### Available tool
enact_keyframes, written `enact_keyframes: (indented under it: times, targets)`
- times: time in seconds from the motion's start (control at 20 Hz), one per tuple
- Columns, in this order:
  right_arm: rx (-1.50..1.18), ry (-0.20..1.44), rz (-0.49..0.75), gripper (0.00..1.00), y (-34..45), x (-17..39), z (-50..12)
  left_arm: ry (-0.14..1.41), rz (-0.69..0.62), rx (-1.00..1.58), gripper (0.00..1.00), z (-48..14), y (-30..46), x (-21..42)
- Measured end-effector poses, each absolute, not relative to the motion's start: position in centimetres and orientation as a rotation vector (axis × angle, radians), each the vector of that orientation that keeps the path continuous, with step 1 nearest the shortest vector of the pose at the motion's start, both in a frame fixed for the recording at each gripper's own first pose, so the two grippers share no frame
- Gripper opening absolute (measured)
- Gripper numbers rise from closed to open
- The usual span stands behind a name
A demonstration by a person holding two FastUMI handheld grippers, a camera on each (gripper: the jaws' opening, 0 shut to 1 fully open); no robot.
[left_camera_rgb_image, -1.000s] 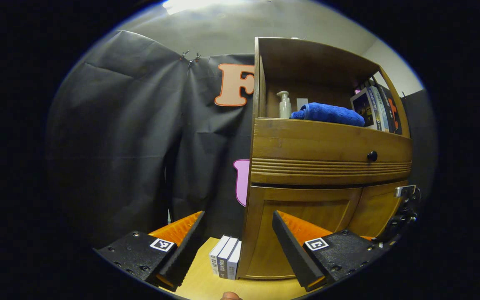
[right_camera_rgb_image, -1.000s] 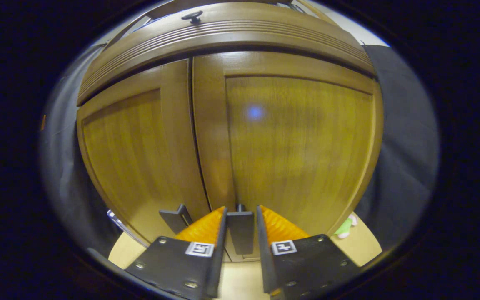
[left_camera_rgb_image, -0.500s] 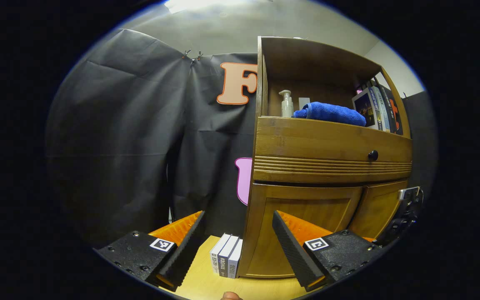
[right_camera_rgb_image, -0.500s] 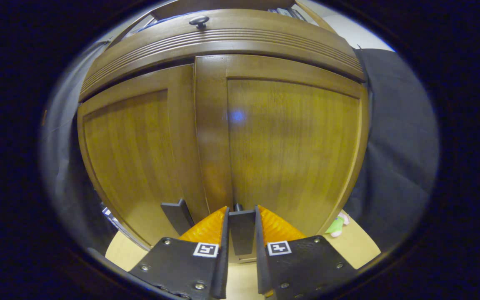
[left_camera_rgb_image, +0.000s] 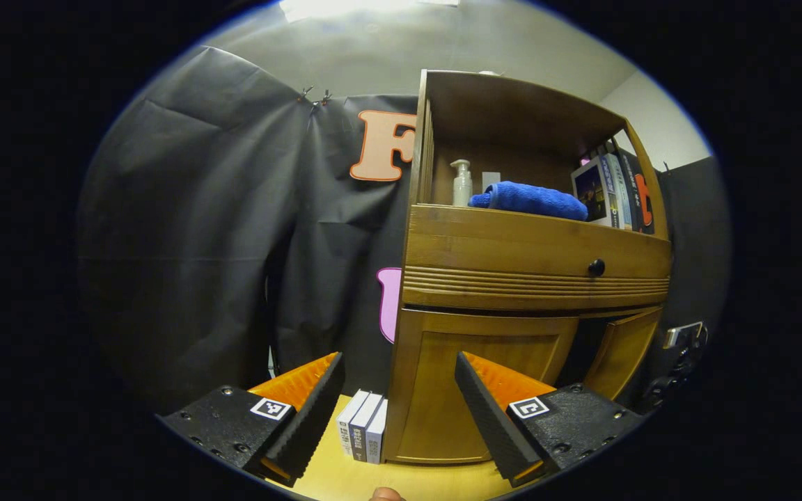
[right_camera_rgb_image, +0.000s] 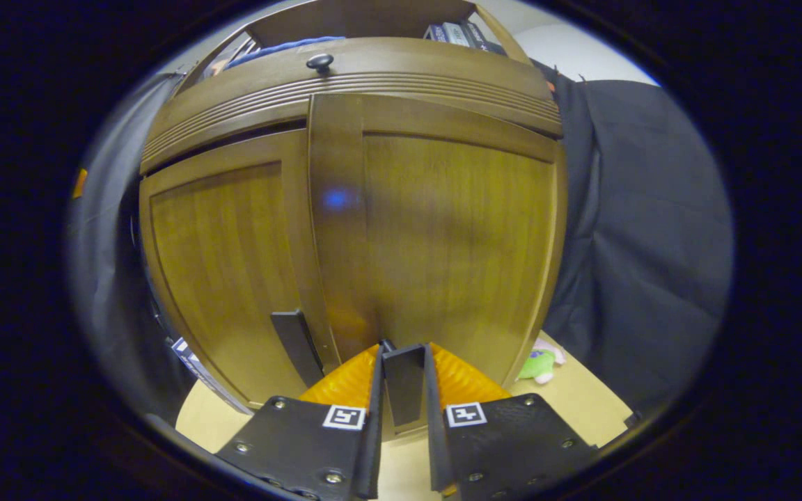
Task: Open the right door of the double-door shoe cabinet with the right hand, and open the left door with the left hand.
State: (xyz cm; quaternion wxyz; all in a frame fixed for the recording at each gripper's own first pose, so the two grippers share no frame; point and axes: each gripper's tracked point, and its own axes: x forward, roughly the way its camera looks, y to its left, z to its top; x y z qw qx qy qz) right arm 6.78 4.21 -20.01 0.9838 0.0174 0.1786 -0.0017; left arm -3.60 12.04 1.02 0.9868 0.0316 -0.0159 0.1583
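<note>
Wooden double-door shoe cabinet point(left_camera_rgb_image: 533, 243) stands on a pale counter point(left_camera_rgb_image: 345, 480) against the booth's black cloth wall. In the right gripper view, the right gripper point(right_camera_rgb_image: 404, 379) is clamped on the dark handle point(right_camera_rgb_image: 404, 383) of the right door point(right_camera_rgb_image: 443, 236), both fingers pressing its flat bar from either side. That door stands slightly ajar, its inner edge proud of the left door point(right_camera_rgb_image: 223, 264); in the left gripper view a dark gap point(left_camera_rgb_image: 585, 348) shows between the two doors. The left door is closed, its own dark handle point(right_camera_rgb_image: 296, 344) untouched just beside the held one.

In the left gripper view, the left gripper point(left_camera_rgb_image: 397, 390) hangs with fingers spread wide and nothing between them, off the cabinet's left front corner and apart from the left door point(left_camera_rgb_image: 470, 383). The right gripper's body point(left_camera_rgb_image: 679, 355) appears at the cabinet's far edge. On the open shelf above the drawer point(left_camera_rgb_image: 533, 257) sit a pump bottle point(left_camera_rgb_image: 461, 184), a folded blue towel point(left_camera_rgb_image: 530, 200) and upright books point(left_camera_rgb_image: 613, 191). More books point(left_camera_rgb_image: 363, 435) stand on the counter beside the cabinet; a small plush toy point(right_camera_rgb_image: 539, 363) lies at its other side.
</note>
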Motion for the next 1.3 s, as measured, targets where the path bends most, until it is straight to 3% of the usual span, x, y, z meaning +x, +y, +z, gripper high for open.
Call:
enact_keyframes:
  times: [0.1,1.3]
  targets:
    - [0.036,0.360,-0.011,0.28,3.5,5.8,-19.9,-0.021,0.302,0.072,0.96,0.6,11.4,-3.7]
    - [0.025,0.357,-0.206,0.28,-8.8,-2.9,-19.4,0.059,-0.044,0.061,0.98,-3.1,-2.0,-0.2]
